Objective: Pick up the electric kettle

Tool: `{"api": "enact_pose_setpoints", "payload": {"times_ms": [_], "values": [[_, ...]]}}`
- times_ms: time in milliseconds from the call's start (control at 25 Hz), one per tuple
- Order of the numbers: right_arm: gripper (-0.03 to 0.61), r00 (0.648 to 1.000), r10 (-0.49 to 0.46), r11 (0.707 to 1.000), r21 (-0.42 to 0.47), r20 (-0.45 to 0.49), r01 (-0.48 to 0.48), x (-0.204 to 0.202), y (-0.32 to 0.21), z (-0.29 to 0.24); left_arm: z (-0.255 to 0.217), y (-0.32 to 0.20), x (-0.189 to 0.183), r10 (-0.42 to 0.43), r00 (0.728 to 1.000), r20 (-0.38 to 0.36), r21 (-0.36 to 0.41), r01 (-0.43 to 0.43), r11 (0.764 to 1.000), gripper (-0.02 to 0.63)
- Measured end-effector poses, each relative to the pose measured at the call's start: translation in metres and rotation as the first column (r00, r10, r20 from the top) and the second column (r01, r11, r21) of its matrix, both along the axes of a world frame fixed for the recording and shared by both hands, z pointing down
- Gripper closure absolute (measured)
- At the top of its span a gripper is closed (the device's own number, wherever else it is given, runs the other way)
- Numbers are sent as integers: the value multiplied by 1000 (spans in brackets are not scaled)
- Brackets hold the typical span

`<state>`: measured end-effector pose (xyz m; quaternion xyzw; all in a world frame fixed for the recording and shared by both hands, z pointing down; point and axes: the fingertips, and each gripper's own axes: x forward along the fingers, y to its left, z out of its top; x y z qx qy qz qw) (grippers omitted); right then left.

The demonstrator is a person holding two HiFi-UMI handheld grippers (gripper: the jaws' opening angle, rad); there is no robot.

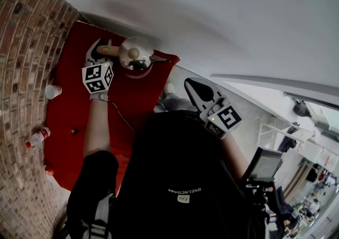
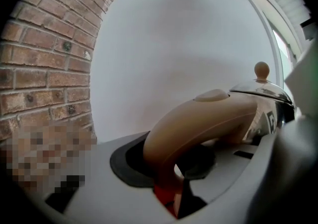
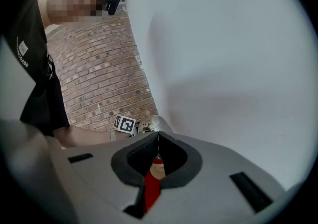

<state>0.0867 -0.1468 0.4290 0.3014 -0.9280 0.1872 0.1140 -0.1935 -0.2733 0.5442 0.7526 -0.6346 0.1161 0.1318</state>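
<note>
The electric kettle [image 1: 135,52] is polished steel with a knobbed lid and a tan curved handle [image 1: 108,50]. It is over the far end of the red table [image 1: 69,148]. My left gripper [image 1: 101,48] is shut on that handle. In the left gripper view the handle [image 2: 198,123] arches up from between the black pads [image 2: 130,164], and the steel lid [image 2: 261,89] sits to the right. My right gripper [image 1: 189,83] hangs off the table's right side, shut and holding nothing. In the right gripper view its tips [image 3: 158,138] meet, with the kettle [image 3: 151,124] small beyond them.
A brick wall [image 1: 24,47] runs along the table's left side and a white wall [image 1: 222,15] stands behind it. A white paper cup [image 1: 52,91] and a small red-capped bottle [image 1: 37,137] stand at the table's left edge. A thin cable [image 1: 123,118] crosses the red top.
</note>
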Motion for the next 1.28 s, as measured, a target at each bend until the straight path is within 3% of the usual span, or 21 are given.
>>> {"api": "enact_pose_setpoints", "payload": {"times_ms": [160, 480, 800, 1080, 1280], "values": [[571, 1000, -17, 1000, 0, 11, 17, -3, -1, -1, -19, 8, 0, -13, 1000, 14, -2, 13, 1000, 511], [571, 996, -87, 996, 15, 30, 87, -5, -5, -8, -57, 27, 0, -84, 996, -44, -9, 83, 996, 511], [571, 987, -152, 988, 20, 54, 151, -11, -17, -15, -102, 58, -20, -191, 980, -50, 11, 192, 981, 511], [571, 972, -226, 974, 42, 71, 223, -30, -29, -23, -126, 94, -44, -295, 955, -15, 11, 296, 955, 511], [571, 952, -294, 956, 51, 86, 290, -54, -30, -25, -134, 125, -64, -386, 921, -62, -8, 386, 922, 511]]}}
